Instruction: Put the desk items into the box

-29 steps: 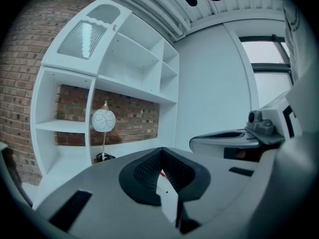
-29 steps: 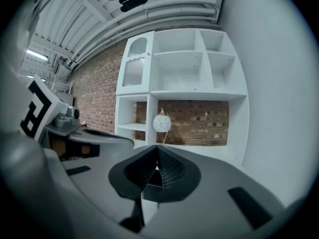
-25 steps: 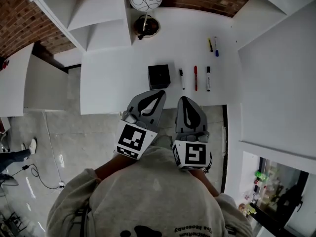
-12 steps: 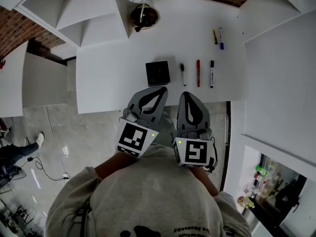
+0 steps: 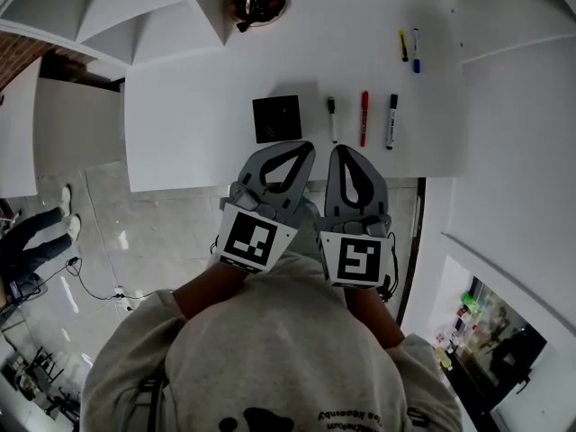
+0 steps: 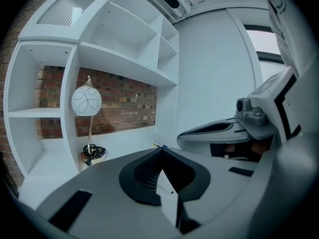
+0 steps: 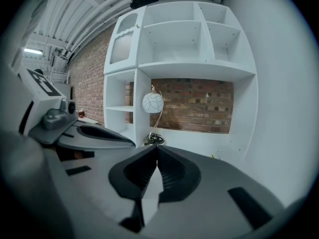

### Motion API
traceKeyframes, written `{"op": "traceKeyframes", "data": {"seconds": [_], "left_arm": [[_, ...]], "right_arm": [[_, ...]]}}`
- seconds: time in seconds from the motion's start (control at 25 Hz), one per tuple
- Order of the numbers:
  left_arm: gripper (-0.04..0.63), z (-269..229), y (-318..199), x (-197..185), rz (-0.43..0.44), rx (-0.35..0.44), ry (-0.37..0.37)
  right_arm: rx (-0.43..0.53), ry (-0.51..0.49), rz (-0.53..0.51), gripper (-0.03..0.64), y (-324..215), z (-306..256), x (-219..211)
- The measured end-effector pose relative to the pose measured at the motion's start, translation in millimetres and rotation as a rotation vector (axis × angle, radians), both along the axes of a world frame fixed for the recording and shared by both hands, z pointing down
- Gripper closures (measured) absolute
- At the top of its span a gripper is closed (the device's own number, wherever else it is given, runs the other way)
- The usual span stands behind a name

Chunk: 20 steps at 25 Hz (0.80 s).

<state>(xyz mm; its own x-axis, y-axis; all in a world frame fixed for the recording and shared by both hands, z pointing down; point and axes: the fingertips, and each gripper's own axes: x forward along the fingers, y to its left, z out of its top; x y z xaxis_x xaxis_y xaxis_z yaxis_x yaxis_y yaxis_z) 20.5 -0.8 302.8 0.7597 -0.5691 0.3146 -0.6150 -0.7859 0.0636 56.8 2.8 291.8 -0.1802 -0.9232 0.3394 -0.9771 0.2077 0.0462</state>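
The box (image 5: 276,118) lies on the white bench (image 5: 189,106) just beyond the left claw (image 5: 304,146) and right claw (image 5: 341,149), both pinched together on nothing, side by side at the near edge, with three markers (image 5: 364,118) in a row right of the box and two pens (image 5: 409,47) farther back.

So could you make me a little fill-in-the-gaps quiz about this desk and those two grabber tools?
The black box sits to the ___ of the three markers lying in a row.
The middle one of that row is ___.
The left gripper and right gripper both have their jaws ___, with nothing between them.
Missing words: left; red; shut.
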Motion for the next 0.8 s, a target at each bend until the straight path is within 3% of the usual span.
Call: {"op": "traceKeyframes", "data": {"seconds": [0.52,0.8], "left_arm": [[0.591,48.4,-26.9,27.7,-0.047,-0.086,-0.054],[0.591,66.0,-32.5,36.9,-0.076,-0.135,-0.08]], "right_arm": [[-0.104,0.012,-0.071,0.6,-35.6,61.1,32.7],[-0.218,0.008,-0.11,0.6,-49.9,94.0,39.9]]}}
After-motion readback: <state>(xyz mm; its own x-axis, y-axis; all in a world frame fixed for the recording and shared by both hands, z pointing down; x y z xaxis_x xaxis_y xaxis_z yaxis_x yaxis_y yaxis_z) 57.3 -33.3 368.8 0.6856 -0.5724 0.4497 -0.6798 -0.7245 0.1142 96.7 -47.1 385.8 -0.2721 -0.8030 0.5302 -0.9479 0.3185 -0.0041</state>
